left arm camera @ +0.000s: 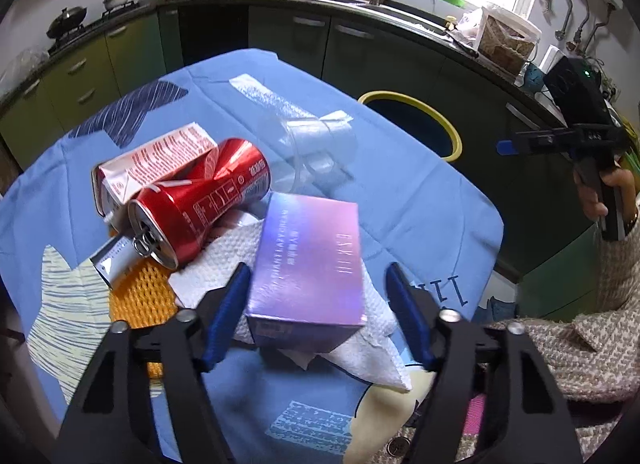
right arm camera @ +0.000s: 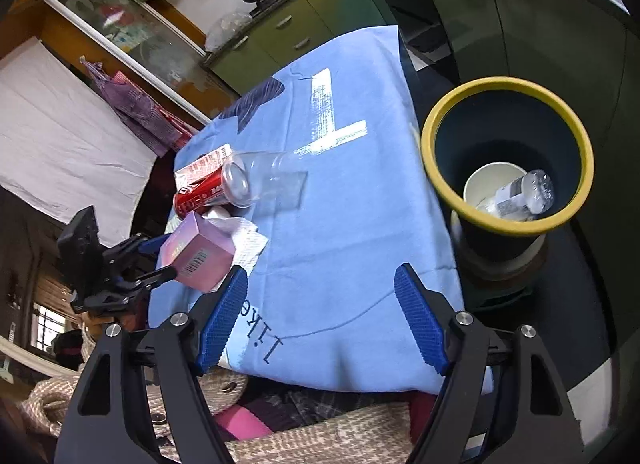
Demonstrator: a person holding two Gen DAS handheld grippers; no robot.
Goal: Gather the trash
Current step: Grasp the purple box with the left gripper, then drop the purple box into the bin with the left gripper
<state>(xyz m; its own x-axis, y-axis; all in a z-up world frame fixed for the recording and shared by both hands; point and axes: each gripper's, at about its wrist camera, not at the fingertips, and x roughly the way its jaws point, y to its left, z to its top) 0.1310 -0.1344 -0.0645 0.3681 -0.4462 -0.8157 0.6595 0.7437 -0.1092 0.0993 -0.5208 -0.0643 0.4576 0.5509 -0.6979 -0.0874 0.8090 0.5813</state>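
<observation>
The left gripper (left arm camera: 318, 284) stands with jaws apart on either side of the pink-violet box (left arm camera: 308, 264), blue pads just clear of both box faces. The box rests on a white paper towel (left arm camera: 224, 264) near the table's near edge. Just beyond lie a crushed red can (left arm camera: 200, 200), a milk carton (left arm camera: 160, 160) touching it, and a clear plastic cup (left arm camera: 316, 148) on its side. An orange foam net (left arm camera: 136, 292) shows under the can.

The right gripper (right arm camera: 320, 292) is spread wide over bare blue tablecloth (right arm camera: 352, 224) at the table's right front, holding nothing. The yellow-rimmed bin (right arm camera: 508, 84) sits just off the table's right edge, lower down, with a paper cup (right arm camera: 484, 180) and plastic bottle (right arm camera: 524, 192) inside. Dark floor lies between the bin and the green cabinets (right arm camera: 540, 32).
</observation>
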